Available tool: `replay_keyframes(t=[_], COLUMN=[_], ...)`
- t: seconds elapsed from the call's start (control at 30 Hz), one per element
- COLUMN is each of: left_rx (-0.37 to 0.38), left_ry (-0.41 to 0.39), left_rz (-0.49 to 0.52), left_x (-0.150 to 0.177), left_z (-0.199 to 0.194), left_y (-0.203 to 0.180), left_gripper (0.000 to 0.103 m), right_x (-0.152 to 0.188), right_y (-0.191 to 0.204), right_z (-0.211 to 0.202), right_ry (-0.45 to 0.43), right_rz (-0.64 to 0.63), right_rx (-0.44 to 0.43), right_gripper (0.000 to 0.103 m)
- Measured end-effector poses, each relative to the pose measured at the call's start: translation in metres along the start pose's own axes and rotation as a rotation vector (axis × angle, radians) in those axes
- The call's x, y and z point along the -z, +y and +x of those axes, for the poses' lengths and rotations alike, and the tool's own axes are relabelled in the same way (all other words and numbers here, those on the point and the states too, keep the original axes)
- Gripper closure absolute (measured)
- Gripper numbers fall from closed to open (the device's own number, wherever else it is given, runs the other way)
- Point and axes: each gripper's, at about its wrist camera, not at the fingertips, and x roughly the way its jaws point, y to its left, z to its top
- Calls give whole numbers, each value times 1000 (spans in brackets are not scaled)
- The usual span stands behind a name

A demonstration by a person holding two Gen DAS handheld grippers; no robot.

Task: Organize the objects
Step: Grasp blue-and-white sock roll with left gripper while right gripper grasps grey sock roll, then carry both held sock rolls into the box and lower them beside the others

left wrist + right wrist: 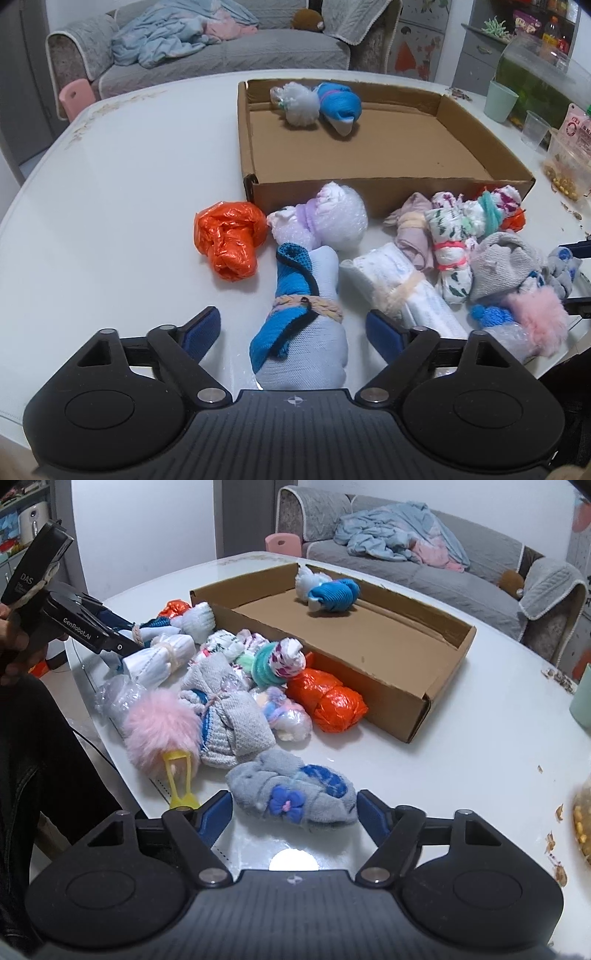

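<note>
A: Which step is this, by your reckoning?

B: Picking up, I'd say; two bundles already lie at the far end of the cardboard box (480, 122), a blue one (338, 101) and a pale fluffy one (299, 103); the rest sit in a heap on the counter (110, 184) just in front of the box's near wall.

A: And the jaws?

B: The left gripper (293, 326) straddles the blue-and-white sock roll (299, 321); its jaws stand apart with a gap on each side, so nothing is grasped yet. The right gripper (293, 808) brackets the grey sock with the blue flower (291, 794); the pads sit at the cloth's edges, but I see no squeeze, so I call it released too.

A: Next move?

B: Close on each bundle, lift over the near wall, set down on the bare box floor; plenty of room there.

A: Any hazards?

B: The white roll (399, 288) lies just beside the left gripper's inner jaw and may drag along; the pink pom-pom (162, 731) and yellow clip (179, 779) crowd the right one's side; the counter's rim is close under both grippers, so a slip could send a bundle to the floor; snack crumbs (554, 842) litter the right.
</note>
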Motion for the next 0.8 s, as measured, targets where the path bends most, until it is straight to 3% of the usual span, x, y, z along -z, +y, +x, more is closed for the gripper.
replay_keyframes(t=[0.1, 0.27, 0.43, 0.63, 0.8], left_rx=[18, 15, 18, 12, 5], left_ry=[1, -3, -9, -17, -29], left_rz=[8, 31, 36, 32, 29], left_x=[1, 2, 3, 4, 4], left_z=[2, 1, -1, -9, -20], left_y=[1, -1, 0, 4, 8], left_gripper=[24, 46, 48, 48, 48], right_x=[0, 1, 1, 0, -6], right_y=[0, -1, 1, -2, -1], right_z=[0, -1, -5, -15, -20], right_ry=[-3, -7, -22, -40, -18], right_rz=[-2, -5, -13, -11, -25], right_rx=[3, -2, -11, -7, 57], right_gripper=[36, 43, 51, 52, 53])
